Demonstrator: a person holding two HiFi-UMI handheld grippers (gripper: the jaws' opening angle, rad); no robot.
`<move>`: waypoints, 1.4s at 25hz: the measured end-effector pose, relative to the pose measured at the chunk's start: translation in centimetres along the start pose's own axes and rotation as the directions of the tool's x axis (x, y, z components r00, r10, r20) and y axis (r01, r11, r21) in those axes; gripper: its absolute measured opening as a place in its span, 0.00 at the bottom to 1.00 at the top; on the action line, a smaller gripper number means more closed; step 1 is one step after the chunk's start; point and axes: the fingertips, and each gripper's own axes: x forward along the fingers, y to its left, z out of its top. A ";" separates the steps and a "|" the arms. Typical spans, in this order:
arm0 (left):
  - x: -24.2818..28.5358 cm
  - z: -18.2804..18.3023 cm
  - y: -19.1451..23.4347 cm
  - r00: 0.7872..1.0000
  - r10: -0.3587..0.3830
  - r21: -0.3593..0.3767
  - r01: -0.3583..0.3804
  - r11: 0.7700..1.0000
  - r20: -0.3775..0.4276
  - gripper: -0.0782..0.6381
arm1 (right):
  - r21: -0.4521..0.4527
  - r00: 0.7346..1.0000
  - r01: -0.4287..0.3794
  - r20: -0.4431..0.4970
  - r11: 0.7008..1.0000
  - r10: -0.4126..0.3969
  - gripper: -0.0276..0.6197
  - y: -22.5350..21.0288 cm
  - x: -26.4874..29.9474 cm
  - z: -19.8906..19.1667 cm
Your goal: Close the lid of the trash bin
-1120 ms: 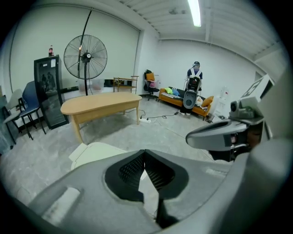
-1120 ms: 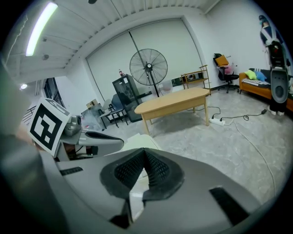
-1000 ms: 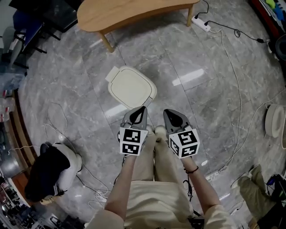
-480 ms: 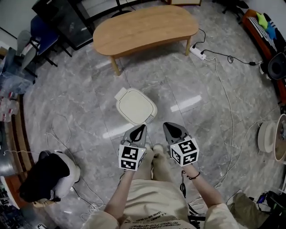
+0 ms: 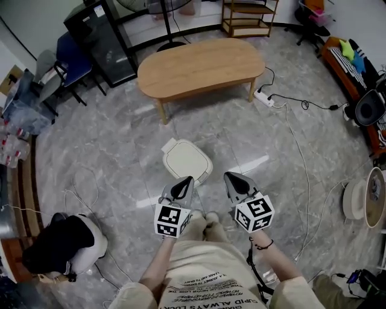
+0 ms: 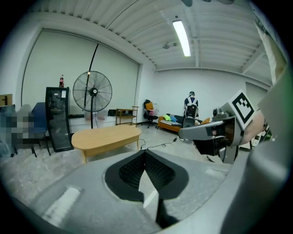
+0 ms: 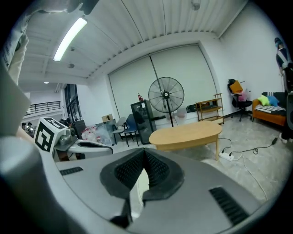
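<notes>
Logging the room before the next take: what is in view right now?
trash bin: one, cream, closed, floor centre
table: one, light wood, beyond the bin
power strip: one, white, floor by the table's right leg
fan: one, black, behind the table
shelf: one, wooden, far wall
cabinet: one, black, far left
chair: one, blue, beside the cabinet
left gripper: one, grey, shut, empty
right gripper: one, grey, shut, empty

Bare floor [image 5: 120, 151] lies open left and right of the trash bin [image 5: 187, 162]. Beyond it a wooden table [image 5: 201, 66] blocks the far side. A power strip [image 5: 263, 98] with its cable lies far right, and a crouched person [image 5: 60, 241] near left.
</notes>
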 end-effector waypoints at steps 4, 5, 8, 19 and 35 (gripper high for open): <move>-1.2 2.5 0.3 0.999 -0.003 0.025 0.002 1.000 0.053 0.14 | -0.010 0.998 0.000 0.058 1.000 0.000 0.05 0.4 -0.9 2.4; -1.5 3.0 0.3 0.998 -0.002 0.028 0.001 1.000 0.064 0.14 | -0.009 0.997 -0.002 0.072 1.000 0.003 0.05 0.5 -1.1 2.9; -2.6 4.5 0.5 0.995 0.001 0.037 -0.005 0.999 0.102 0.14 | -0.022 0.993 -0.010 0.118 1.000 0.012 0.05 1.0 -1.7 4.6; -6.1 9.1 1.7 0.971 0.026 0.083 -0.047 0.995 0.236 0.14 | -0.066 0.960 -0.007 0.278 0.998 0.025 0.05 1.7 -5.0 9.7; -10.1 11.6 3.6 0.926 0.118 0.072 -0.154 0.985 0.359 0.14 | -0.088 0.944 -0.003 0.329 0.996 0.032 0.05 2.0 -6.8 11.5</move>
